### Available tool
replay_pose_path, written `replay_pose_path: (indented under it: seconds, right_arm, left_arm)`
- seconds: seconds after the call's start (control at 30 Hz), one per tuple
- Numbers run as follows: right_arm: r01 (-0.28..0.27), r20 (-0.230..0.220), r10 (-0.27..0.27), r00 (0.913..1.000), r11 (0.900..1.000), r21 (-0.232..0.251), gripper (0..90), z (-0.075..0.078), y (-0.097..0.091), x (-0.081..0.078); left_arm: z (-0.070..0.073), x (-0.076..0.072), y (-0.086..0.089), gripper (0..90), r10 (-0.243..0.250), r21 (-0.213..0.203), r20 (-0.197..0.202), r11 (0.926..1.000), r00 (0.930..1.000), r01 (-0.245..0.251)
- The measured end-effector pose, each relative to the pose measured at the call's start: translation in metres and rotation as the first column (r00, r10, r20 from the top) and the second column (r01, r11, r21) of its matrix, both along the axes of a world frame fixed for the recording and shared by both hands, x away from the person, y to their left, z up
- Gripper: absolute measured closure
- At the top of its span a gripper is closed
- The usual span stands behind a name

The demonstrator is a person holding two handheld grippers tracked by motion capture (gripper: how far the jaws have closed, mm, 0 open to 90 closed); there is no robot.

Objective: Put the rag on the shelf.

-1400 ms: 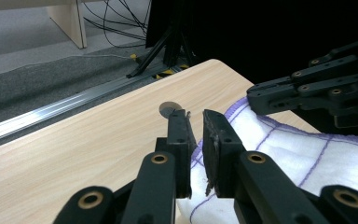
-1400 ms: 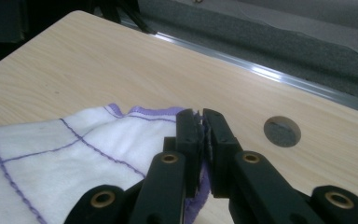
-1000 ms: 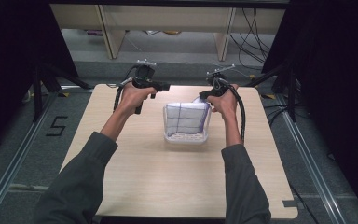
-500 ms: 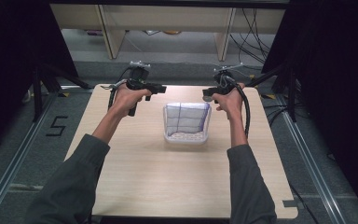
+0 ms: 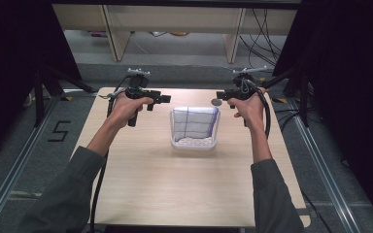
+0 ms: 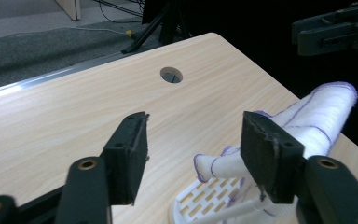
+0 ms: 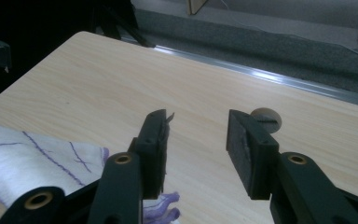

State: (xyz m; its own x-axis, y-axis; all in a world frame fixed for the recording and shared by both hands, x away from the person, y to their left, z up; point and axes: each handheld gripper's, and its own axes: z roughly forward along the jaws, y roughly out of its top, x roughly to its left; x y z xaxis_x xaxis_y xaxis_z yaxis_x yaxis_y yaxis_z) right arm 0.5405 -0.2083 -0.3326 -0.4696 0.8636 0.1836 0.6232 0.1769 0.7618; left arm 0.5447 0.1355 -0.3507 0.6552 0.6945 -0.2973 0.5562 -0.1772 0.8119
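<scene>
A person in grey-green sleeves holds a black hand-held gripper in each hand above a pale wood-grain desk (image 5: 141, 184), one to either side of a white slotted plastic basket (image 5: 193, 143) that stands near the middle of the desk's far half. A white cloth with thin purple lines and purple stitched edges (image 5: 194, 121) is draped across the top of the basket, spanning it from one side wall to the other.

The left hand-held gripper (image 5: 164, 99) hovers just left of the basket, its jaws pointing toward it. Its jaws have just been opening and stand well apart with nothing pinched between them; in the left gripper view (image 6: 193, 151) the cloth (image 6: 307, 116) lies beyond and below the pads, clear of both, with the basket's slotted rim (image 6: 205, 198) beneath it.

The right hand-held gripper (image 5: 222, 95) hangs near the basket's far right corner, beside a round hole in the desk top (image 5: 216, 102). Its jaws have likewise just been opening and are parted about halfway, empty; the right gripper view (image 7: 196, 151) shows bare desk between the pads, the cloth (image 7: 32, 163) lying off to the lower left and the round hole (image 7: 266, 119) just past the right-hand pad.

Black cables trail from both grippers back along the person's forearms.
</scene>
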Motion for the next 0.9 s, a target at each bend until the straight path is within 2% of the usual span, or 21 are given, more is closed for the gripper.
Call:
replay_pose_path:
  seconds: [0.03, 0.1, 0.17, 0.3, 0.4, 0.43, 0.5, 0.53, 0.6, 0.7, 0.83, 0.9]
  right_arm:
    - [-0.014, 0.027, 0.013, 0.9996, 0.9999, 0.003, 58.0, 0.000, -0.001, -0.001]
    - [-0.011, 0.011, 0.010, 0.9999, 0.9993, 0.035, 55.9, 0.003, -0.003, -0.008]
    - [-0.018, 0.034, 0.017, 0.9993, 0.9996, 0.022, 55.2, 0.004, -0.005, -0.010]
    - [-0.025, 0.044, 0.024, 0.9988, 0.9992, 0.030, 52.6, 0.007, -0.008, -0.020]
    - [-0.041, 0.062, 0.039, 0.9973, 0.9989, 0.024, 51.3, 0.007, -0.009, -0.026]
    - [-0.036, 0.056, 0.035, 0.9978, 0.9988, 0.033, 50.8, 0.008, -0.008, -0.029]
    - [-0.052, 0.084, 0.051, 0.9951, 0.9986, 0.008, 49.4, 0.008, -0.010, -0.034]
    - [-0.040, 0.065, 0.038, 0.9972, 0.9984, 0.039, 49.1, 0.008, -0.008, -0.038]
    - [-0.061, 0.089, 0.059, 0.9943, 0.9977, 0.029, 48.5, 0.008, -0.009, -0.043]
    - [-0.058, 0.090, 0.054, 0.9945, 0.9975, 0.039, 47.6, 0.010, -0.009, -0.054]
    - [-0.100, 0.126, 0.096, 0.9873, 0.9947, 0.025, 46.6, 0.011, -0.010, -0.066]
    - [-0.093, 0.120, 0.090, 0.9887, 0.9954, 0.021, 45.1, 0.011, -0.010, -0.072]
  left_arm:
    - [0.000, -0.002, 0.001, 38.4, 0.000, -0.009, -0.002, 1.0000, 1.0000, 0.000]
    - [0.000, -0.005, 0.004, 37.4, -0.004, -0.020, -0.006, 0.9998, 1.0000, 0.003]
    - [0.000, -0.009, 0.006, 37.0, -0.005, -0.024, -0.004, 0.9997, 1.0000, 0.005]
    - [0.001, -0.016, 0.008, 35.1, -0.012, -0.015, 0.004, 0.9998, 0.9999, 0.012]
    - [0.000, -0.022, 0.009, 34.5, -0.024, -0.032, 0.004, 0.9992, 0.9997, 0.024]
    - [0.000, -0.025, 0.009, 34.4, -0.029, -0.029, 0.003, 0.9991, 0.9996, 0.029]
    - [-0.001, -0.030, 0.009, 33.8, -0.037, -0.024, 0.008, 0.9990, 0.9993, 0.037]
    - [-0.001, -0.034, 0.009, 33.3, -0.046, -0.015, 0.011, 0.9988, 0.9989, 0.046]
    - [-0.001, -0.038, 0.008, 33.1, -0.054, -0.019, 0.015, 0.9983, 0.9984, 0.054]
    - [-0.001, -0.048, 0.007, 32.4, -0.069, -0.017, 0.028, 0.9974, 0.9972, 0.070]
    - [-0.004, -0.059, 0.007, 31.2, -0.081, -0.008, 0.041, 0.9966, 0.9959, 0.081]
    - [-0.006, -0.064, 0.008, 30.7, -0.090, -0.012, 0.038, 0.9958, 0.9953, 0.090]
